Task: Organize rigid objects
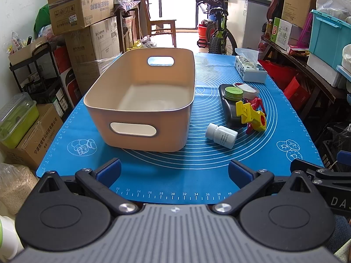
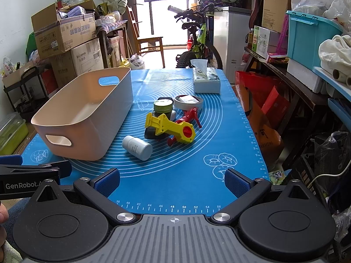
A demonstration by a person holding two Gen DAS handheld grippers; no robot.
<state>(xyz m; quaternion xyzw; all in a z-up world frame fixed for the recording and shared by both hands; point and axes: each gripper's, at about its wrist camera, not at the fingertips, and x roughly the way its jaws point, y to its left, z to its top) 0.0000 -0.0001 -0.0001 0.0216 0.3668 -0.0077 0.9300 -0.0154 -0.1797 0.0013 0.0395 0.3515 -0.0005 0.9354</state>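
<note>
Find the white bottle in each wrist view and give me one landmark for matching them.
Left wrist: the white bottle lies on its side right of centre, beside the bin's near right corner.
Right wrist: the bottle lies left of centre, just right of the bin.
Shared landmark: the yellow toy just beyond it.

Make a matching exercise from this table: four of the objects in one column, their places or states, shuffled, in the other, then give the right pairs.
Things
1. white pill bottle
2. beige storage bin
3. green round tin
4. tissue box

Places or states
A. at the far end of the blue mat, a tissue sticking up
B. lying on its side, nearest the grippers
C. upright and empty, on the left
D. sitting on top of a black object

Pairs: 1-B, 2-C, 3-D, 4-A
</note>
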